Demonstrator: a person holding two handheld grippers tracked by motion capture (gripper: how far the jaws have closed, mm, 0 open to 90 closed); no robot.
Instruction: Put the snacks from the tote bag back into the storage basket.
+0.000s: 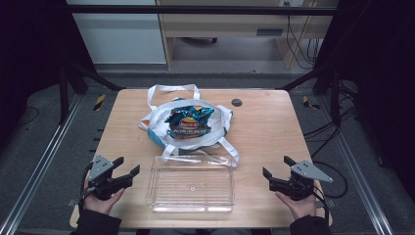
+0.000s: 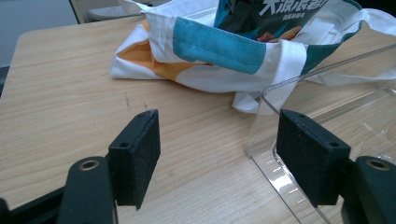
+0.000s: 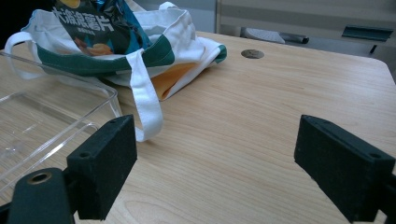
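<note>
Nothing has yet been gripped, so the work is judged to be at its start. In the high view the left gripper (image 1: 121,170) is held at about 8 o'clock of the table (image 1: 264,122) and the right gripper (image 1: 275,167) at about 4 o'clock, each with its jaws spread wide and nothing between them. Between the two, at 6 o'clock, an empty clear tray (image 1: 191,184) is set (its near rim close to the table edge). Just beyond it, toward the centre, a cloth bag (image 1: 155,123) lies flat, one strap touching the tray's far rim. A crisp packet (image 1: 190,121) rests in the bag's open mouth, untouched. What is left, by this reading: the packet is to be lifted out and laid in the tray.
</note>
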